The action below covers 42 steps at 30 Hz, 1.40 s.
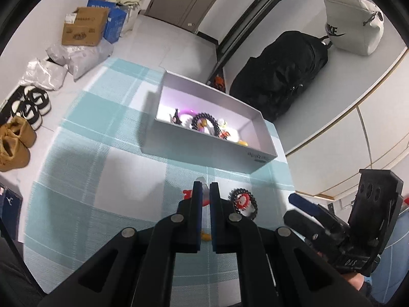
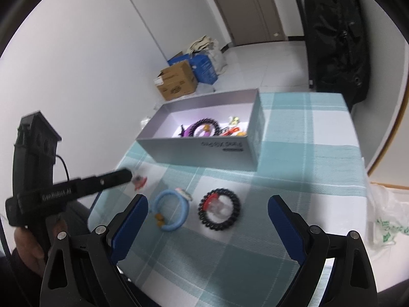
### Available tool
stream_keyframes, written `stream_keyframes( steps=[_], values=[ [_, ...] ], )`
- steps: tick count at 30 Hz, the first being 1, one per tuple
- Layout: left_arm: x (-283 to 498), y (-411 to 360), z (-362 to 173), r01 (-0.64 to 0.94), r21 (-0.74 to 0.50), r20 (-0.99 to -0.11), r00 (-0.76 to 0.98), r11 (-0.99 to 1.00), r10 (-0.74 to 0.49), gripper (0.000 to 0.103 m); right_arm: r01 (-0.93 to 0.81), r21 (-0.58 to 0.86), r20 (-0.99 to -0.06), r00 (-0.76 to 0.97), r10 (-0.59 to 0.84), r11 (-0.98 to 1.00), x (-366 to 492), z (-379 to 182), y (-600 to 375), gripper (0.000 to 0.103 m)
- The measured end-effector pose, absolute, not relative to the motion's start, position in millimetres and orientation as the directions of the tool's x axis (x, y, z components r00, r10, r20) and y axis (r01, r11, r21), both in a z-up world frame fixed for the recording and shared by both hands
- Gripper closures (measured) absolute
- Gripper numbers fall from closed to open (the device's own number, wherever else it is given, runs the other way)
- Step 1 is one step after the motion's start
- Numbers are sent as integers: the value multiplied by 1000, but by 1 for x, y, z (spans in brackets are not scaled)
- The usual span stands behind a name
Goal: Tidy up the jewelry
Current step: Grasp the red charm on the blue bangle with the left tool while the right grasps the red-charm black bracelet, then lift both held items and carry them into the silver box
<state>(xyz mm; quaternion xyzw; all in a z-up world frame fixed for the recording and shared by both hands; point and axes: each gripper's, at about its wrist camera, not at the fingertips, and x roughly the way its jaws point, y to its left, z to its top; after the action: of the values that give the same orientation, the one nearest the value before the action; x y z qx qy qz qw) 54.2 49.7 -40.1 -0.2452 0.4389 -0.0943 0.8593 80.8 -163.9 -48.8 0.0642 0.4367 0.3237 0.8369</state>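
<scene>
Clenched on a small red trinket (image 2: 139, 181), the left gripper (image 1: 205, 192) is seen before the box (image 1: 204, 151); the right gripper (image 2: 207, 213) is spread above a light, springy coil band (image 2: 219, 212), best pinched across its rim.

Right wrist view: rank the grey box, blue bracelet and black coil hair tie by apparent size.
1. grey box, clearly largest.
2. blue bracelet and black coil hair tie look about alike; not ranked.

Both grippers are black plastic with blue ribbed pads and round silver screws. The left gripper (image 2: 131, 175) has white letters on its side and a thin black cable. Beside its handle shows a dark sleeve (image 2: 19, 257).
</scene>
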Motion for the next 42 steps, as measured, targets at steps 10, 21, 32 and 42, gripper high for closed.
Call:
stream_keyframes(
  steps=[10, 21, 32, 42],
  values=[
    [51, 49, -31, -5, -462, -695, 623, 887, -358, 102, -511, 395, -736, 322, 596, 763, 87, -70, -139, 49],
    [57, 57, -37, -26, -472, -719, 590, 881, -367, 102, -519, 295, -773, 364, 520, 802, 90, -76, -127, 72],
    [57, 58, -36, -23, -491, -710, 591, 871, -384, 102, -518, 275, -786, 365, 500, 810, 92, -78, -130, 86],
    [61, 60, -27, -5, -477, -694, 615, 879, -374, 102, -498, 352, -726, 389, 567, 792, 92, -62, -143, 87]
  ],
)
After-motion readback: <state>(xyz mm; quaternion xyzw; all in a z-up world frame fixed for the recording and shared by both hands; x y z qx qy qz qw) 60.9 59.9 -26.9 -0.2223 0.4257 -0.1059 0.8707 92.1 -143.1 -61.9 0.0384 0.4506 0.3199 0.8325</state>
